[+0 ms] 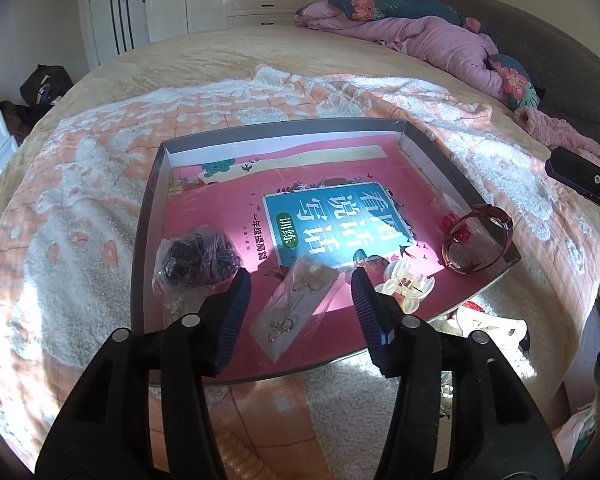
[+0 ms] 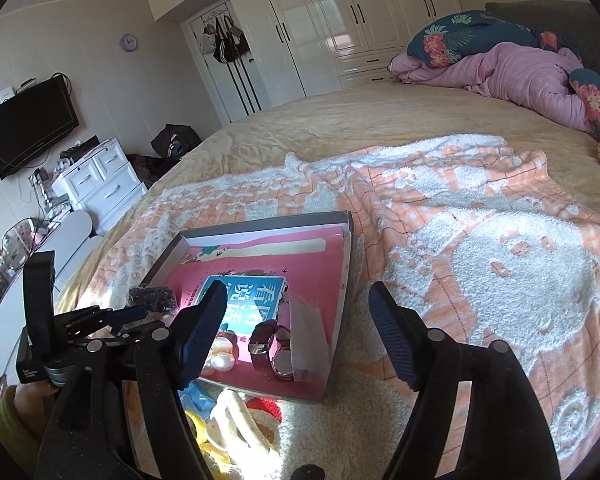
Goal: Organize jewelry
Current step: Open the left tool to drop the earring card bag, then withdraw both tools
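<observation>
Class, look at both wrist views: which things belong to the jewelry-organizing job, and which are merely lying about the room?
Belonging to the job:
- grey tray
- bagged dark beads
- earring packet
- watch
- cream hair claw
- left tongs, open
- right tongs, open

Just lying about:
- pink quilt
- floral pillow
- television
- wall clock

the blanket [image 1: 80,200] is fluffy cloth, rough and soft. the box [image 1: 148,216] looks like grey card with a shiny pink book cover [image 1: 412,184] inside. the bag of beads [image 1: 192,264] is clear crinkly plastic. the watch [image 1: 478,240] has a glossy strap.
</observation>
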### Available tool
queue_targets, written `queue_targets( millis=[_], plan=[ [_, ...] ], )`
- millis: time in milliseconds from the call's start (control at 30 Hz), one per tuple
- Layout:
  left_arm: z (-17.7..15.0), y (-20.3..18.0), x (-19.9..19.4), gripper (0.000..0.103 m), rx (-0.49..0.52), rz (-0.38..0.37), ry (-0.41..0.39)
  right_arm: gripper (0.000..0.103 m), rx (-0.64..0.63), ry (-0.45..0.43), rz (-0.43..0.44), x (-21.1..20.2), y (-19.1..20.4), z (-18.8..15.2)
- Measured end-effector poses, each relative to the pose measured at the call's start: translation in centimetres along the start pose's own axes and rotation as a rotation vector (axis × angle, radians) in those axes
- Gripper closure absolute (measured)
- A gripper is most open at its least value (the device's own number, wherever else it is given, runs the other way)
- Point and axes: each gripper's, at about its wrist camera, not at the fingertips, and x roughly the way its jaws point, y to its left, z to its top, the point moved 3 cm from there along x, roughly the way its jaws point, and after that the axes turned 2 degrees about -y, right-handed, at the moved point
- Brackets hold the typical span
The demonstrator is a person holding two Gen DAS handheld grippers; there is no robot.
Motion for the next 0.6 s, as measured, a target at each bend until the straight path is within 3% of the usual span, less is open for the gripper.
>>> queue_targets(
  millis=[100, 167, 233, 300, 400, 467, 600],
  plan=[
    [0.1, -0.1, -0.6, 0.05, -0.003, 0.002, -0.007, 0.031, -0.006, -0.007, 0.008, -0.8, 0.2, 0.0],
    [0.2, -0.3, -1.1, 0.043, -0.003, 0.005, -0.014, 0.023, -0.006, -0.019, 0.006, -1.5, 0.2, -0.1],
    [0.3, -0.3, -1.7, 0.039, -0.007, 0.01, -0.023, 0.021, -0.003, -0.028, 0.007, -2.1, 0.2, -0.2],
    [0.3, -0.3, -2.2, 0.028, -0.011, 0.018, -0.031, 0.021, 0.001, -0.031, 0.01, -2.6, 0.1, -0.3],
    [0.5, -0.5, -3.3, 0.023, -0.014, 0.02, -0.05, 0.019, 0.001, -0.033, 0.014, -3.1, 0.1, -0.5],
    [0.7, -0.5, -4.0, 0.013, -0.019, 0.026, -0.062, 0.018, -0.002, -0.032, 0.016, -3.5, 0.2, -0.6],
    [1.0, -0.5, -5.6, 0.01, -0.024, 0.035, -0.088, 0.017, -0.005, -0.04, 0.022, -4.2, 0.3, -0.5]
  ],
)
